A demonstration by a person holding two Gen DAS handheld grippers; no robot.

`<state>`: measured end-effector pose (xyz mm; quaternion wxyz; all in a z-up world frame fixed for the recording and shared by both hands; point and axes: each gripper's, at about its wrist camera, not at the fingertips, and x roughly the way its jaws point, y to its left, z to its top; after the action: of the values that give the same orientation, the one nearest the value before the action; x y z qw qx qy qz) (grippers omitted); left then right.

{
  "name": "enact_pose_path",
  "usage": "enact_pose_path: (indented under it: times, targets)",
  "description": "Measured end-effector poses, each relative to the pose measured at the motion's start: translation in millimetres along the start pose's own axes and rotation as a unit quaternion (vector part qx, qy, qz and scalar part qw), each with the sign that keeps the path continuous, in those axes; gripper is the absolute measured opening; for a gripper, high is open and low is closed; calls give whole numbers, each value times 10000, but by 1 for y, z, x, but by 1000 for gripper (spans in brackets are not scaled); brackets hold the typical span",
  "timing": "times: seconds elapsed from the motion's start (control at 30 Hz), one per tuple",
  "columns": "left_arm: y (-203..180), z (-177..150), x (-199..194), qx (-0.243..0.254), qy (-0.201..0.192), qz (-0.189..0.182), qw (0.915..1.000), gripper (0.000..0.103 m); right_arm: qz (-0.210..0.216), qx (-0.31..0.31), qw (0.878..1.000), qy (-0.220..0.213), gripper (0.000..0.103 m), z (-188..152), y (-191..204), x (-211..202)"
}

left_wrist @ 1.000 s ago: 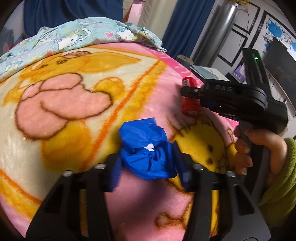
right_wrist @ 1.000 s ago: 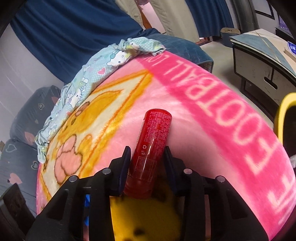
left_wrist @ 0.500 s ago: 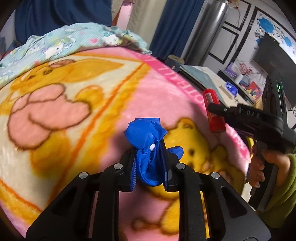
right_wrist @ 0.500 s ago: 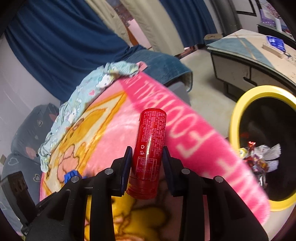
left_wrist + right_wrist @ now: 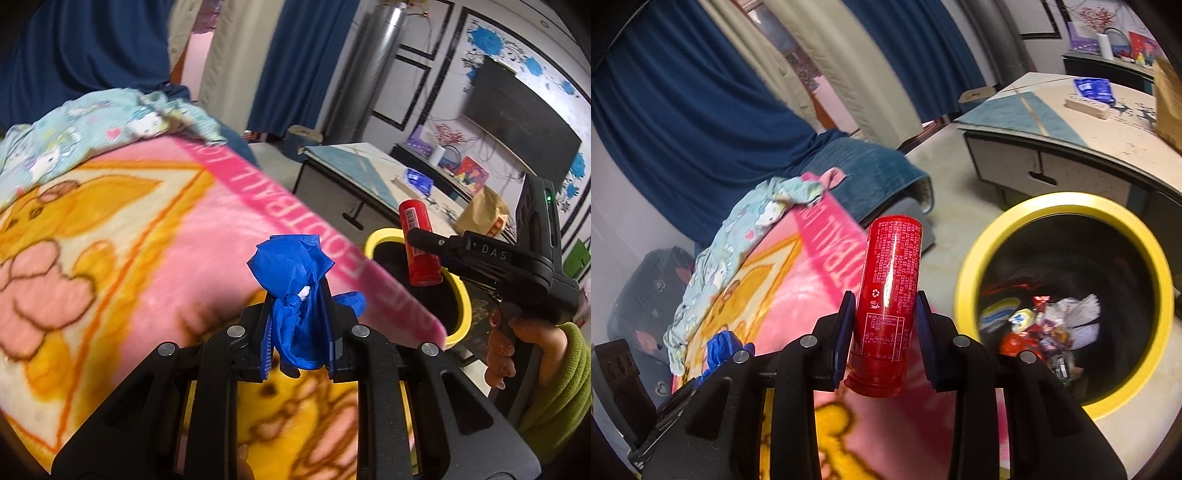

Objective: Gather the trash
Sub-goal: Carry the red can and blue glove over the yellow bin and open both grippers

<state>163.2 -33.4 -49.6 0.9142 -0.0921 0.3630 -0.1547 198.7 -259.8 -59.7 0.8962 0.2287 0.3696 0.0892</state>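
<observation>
only r-wrist view: wrappers (image 5: 1049,332) inside yellow bin (image 5: 971,280); right gripper (image 5: 886,325) pinching red can (image 5: 888,295), left gripper (image 5: 297,325) pinching blue wad (image 5: 291,273)

The right tool (image 5: 424,236) carries the letters "DAS" on its black body. The pink blanket (image 5: 184,229) border shows part of "FOOTBALL".

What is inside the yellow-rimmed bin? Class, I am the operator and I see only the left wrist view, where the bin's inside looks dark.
Observer: The right wrist view looks into the bin: crumpled wrappers lie at its bottom.
Operator: How does the right claw grip the red can?
Observer: The right claw clamps the red can on its lower half, with printed text facing the camera and its base poking out behind the fingers.
</observation>
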Motion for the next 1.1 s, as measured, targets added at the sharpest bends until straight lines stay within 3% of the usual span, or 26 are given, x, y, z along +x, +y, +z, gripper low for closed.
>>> enact_pose_path:
  times: [0.47, 1.1]
  targets:
    - [-55, 13, 23, 444, 28, -408, 9982, 15, -327, 266, 9985, -360, 31, 14, -41, -37]
    - [-133, 31, 73, 1093, 188, -978, 9890, 15, -1002, 637, 9919, -453, 31, 11, -107, -62]
